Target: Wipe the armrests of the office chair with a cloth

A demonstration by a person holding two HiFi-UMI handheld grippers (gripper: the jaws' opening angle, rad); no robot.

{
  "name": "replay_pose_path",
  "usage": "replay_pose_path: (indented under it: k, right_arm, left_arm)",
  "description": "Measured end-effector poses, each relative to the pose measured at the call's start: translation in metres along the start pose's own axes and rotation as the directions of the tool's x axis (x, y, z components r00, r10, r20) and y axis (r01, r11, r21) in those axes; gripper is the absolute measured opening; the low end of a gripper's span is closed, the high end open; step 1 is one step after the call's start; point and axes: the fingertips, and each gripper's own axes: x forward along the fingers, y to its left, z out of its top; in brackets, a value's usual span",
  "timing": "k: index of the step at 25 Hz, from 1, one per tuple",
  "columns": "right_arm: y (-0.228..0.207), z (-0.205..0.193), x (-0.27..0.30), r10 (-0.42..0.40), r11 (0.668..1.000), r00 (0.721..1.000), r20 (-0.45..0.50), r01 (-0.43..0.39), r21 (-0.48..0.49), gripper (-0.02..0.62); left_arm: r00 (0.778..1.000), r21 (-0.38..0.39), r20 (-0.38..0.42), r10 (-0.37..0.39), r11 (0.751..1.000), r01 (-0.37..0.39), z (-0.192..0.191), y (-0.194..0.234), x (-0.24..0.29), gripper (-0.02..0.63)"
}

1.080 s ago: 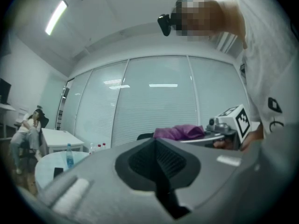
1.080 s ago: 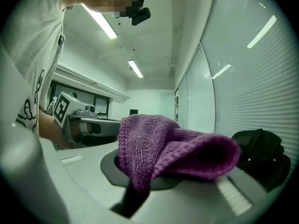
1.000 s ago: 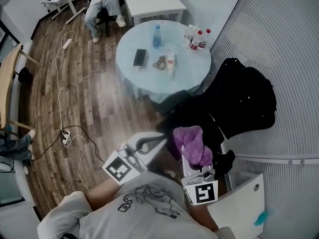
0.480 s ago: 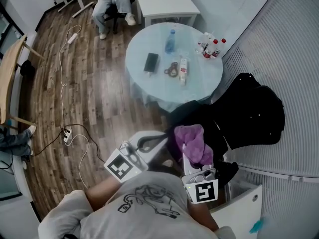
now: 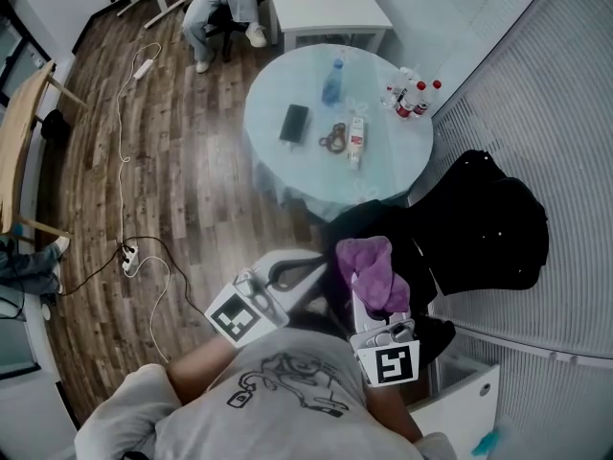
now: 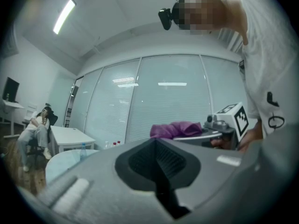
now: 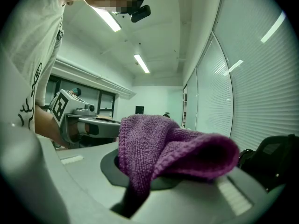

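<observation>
in a wood-floored office by a round table (image 5: 287,166), i am still holding the purple cloth (image 5: 369,268) clenched in my right gripper (image 5: 362,303) above the black office chair (image 5: 479,228), left gripper (image 5: 299,272) closed on nothing, little changing, wiping not begun.

Just past the cloth (image 5: 369,268) in the right gripper (image 5: 367,290), the black office chair (image 5: 426,247) blocks the way. The round table (image 5: 278,175) hems it beyond and the slatted wall (image 5: 560,113) on the right. Open floor (image 5: 182,190) lies to the left, crossed by a power strip (image 5: 127,255) and its cables.
</observation>
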Motion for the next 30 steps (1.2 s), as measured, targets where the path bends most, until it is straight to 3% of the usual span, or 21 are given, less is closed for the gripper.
replay_pose_path:
  k: [12, 20, 30]
  right_arm:
    - [-0.012, -0.029, 0.012, 0.027, 0.999, 0.998, -0.063, -0.026, 0.023, 0.031]
    - [-0.008, -0.07, 0.014, 0.059, 0.996, 0.989, -0.138, -0.048, 0.078, 0.031]
    - [-0.023, -0.095, 0.028, 0.068, 0.995, 0.985, -0.162, -0.054, 0.087, 0.031]
  left_arm:
    - [0.999, -0.045, -0.053, 0.011, 0.999, -0.013, -0.029, 0.013, 0.013, 0.002]
    - [0.993, -0.129, -0.114, 0.024, 0.991, -0.039, -0.069, 0.019, 0.013, 0.002]
    - [0.99, -0.091, -0.142, 0.026, 0.995, -0.039, -0.095, 0.038, 0.032, 0.002]
